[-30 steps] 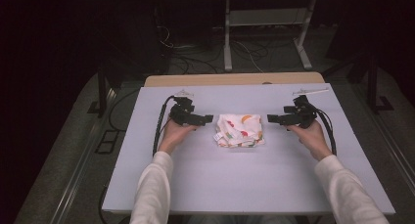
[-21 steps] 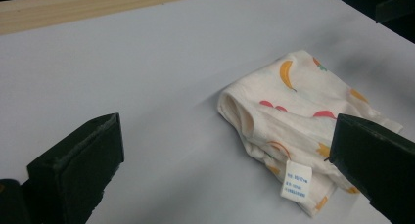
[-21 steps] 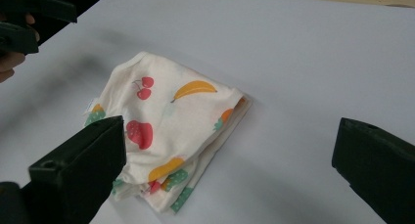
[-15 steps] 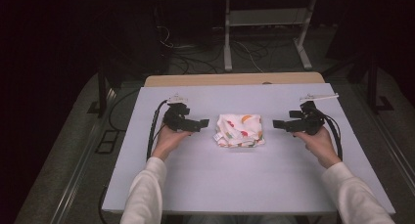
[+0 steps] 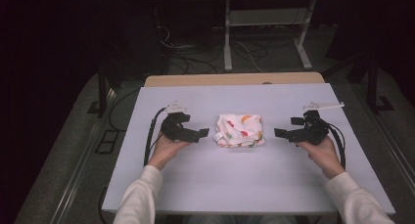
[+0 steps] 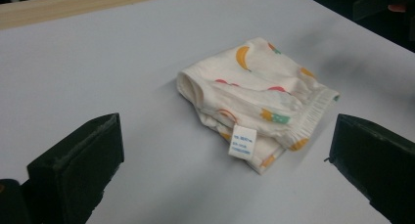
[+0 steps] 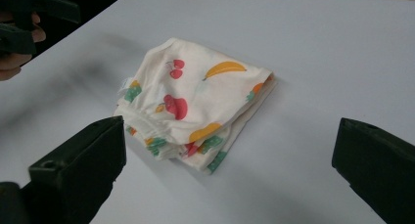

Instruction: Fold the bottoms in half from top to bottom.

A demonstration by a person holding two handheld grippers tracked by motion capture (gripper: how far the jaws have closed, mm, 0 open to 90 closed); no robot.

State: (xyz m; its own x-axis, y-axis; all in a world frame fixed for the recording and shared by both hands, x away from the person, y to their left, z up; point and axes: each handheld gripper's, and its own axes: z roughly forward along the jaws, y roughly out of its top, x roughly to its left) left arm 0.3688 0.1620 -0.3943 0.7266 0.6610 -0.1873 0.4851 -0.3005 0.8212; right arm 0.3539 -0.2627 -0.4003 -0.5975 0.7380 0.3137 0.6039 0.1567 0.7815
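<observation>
A folded white cloth garment with a fruit print (image 5: pixel 240 130) lies in the middle of the pale table (image 5: pixel 244 185). A small white label hangs at its near-left corner (image 6: pixel 243 146). My left gripper (image 5: pixel 202 134) rests to the cloth's left, open, its jaws pointing at the cloth with a small gap between them and it. My right gripper (image 5: pixel 285 130) sits to the cloth's right, open, also aimed at it from a short way off. The garment (image 6: pixel 257 102) lies ahead between the left jaws, untouched. In the right gripper view the garment (image 7: pixel 193 99) lies ahead and the left gripper (image 7: pixel 29 18) shows at the far left.
A wooden strip (image 5: pixel 235 79) runs along the table's far edge. Beyond it stand a metal stand (image 5: pixel 264 33) and loose cables on a dark floor. Bare table surface surrounds the cloth on all sides.
Both grippers have drawn outward from the cloth, the left one to the left and the right one to the right. The cloth has stayed where it was.
</observation>
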